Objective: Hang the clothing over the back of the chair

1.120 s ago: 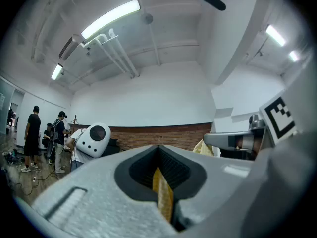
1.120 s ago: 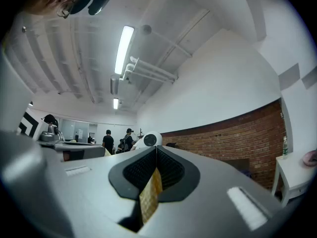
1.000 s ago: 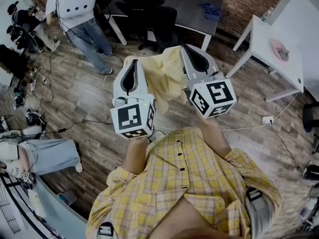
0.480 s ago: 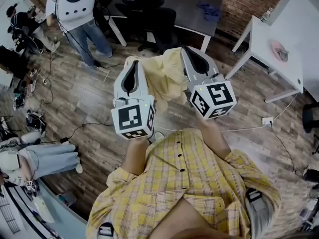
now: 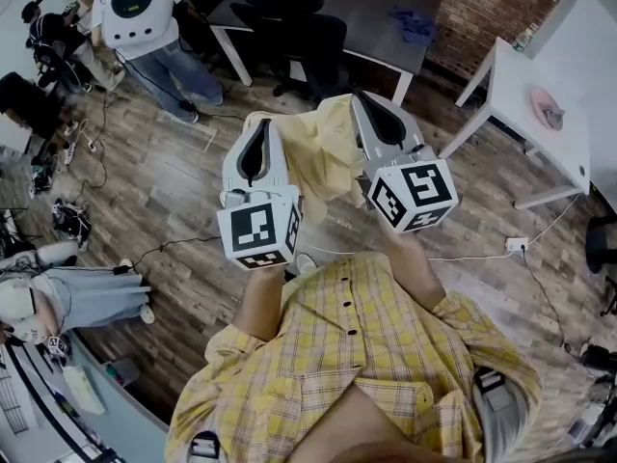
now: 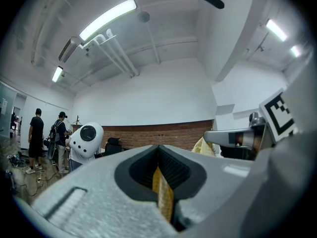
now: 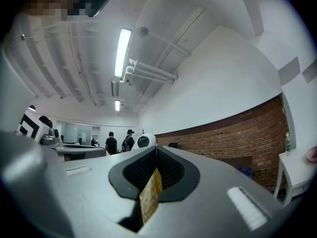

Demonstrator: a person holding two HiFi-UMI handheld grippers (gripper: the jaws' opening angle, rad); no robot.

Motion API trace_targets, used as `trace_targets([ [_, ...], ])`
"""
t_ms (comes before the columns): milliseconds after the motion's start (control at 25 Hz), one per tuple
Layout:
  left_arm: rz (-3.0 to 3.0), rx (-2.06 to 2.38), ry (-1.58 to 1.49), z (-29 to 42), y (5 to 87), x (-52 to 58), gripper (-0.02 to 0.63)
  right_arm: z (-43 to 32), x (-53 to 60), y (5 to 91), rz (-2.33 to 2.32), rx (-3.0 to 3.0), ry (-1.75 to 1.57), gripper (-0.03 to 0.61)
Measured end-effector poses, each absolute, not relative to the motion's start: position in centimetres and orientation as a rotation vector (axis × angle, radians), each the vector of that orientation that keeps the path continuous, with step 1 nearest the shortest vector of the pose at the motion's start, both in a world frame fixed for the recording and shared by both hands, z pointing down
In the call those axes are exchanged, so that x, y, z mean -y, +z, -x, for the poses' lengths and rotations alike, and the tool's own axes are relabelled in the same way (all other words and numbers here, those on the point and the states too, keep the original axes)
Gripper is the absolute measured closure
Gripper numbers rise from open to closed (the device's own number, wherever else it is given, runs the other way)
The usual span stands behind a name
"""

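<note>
A pale yellow garment (image 5: 313, 152) hangs between my two grippers, held up in front of me. My left gripper (image 5: 255, 128) is shut on one edge; a yellow strip of cloth (image 6: 162, 195) shows pinched between its jaws (image 6: 158, 150). Shut on the other edge is my right gripper (image 5: 373, 102), with yellow fabric (image 7: 150, 197) caught between its jaws (image 7: 156, 150). The black office chair (image 5: 308, 41) stands beyond the garment, by a dark table (image 5: 386, 8). Both grippers are level and close side by side, short of the chair.
A white table (image 5: 540, 104) stands at the right with a pink object on it. A person with a white round head-piece (image 5: 135, 8) stands at the upper left, and others are further left. Cables run over the wooden floor (image 5: 164, 191). A brick wall (image 5: 482, 3) lies beyond.
Both grippers hold the garment much as before. The person at the upper left has stepped a little further away, and the view has shifted slightly.
</note>
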State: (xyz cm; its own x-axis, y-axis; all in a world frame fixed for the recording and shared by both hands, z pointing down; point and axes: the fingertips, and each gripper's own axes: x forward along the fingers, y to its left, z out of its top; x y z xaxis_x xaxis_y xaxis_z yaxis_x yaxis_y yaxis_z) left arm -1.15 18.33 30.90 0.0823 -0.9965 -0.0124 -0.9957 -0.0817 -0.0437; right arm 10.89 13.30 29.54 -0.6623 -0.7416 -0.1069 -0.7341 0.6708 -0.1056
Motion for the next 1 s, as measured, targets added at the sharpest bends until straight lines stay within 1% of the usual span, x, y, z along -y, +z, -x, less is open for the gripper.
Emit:
trace_targets([
  [640, 2.179, -2.217, -0.064, -3.5, 31.9, -19.3, 0.607, -15.5, -13.3, 30.7, 1.072, -2.790, -0.122, 0.568],
  [1000, 2.181, -2.237, -0.084, -3.4, 33.0, -16.2, 0.607, -15.8, -10.4, 31.9, 1.074, -2.798, -0.152, 0.568],
])
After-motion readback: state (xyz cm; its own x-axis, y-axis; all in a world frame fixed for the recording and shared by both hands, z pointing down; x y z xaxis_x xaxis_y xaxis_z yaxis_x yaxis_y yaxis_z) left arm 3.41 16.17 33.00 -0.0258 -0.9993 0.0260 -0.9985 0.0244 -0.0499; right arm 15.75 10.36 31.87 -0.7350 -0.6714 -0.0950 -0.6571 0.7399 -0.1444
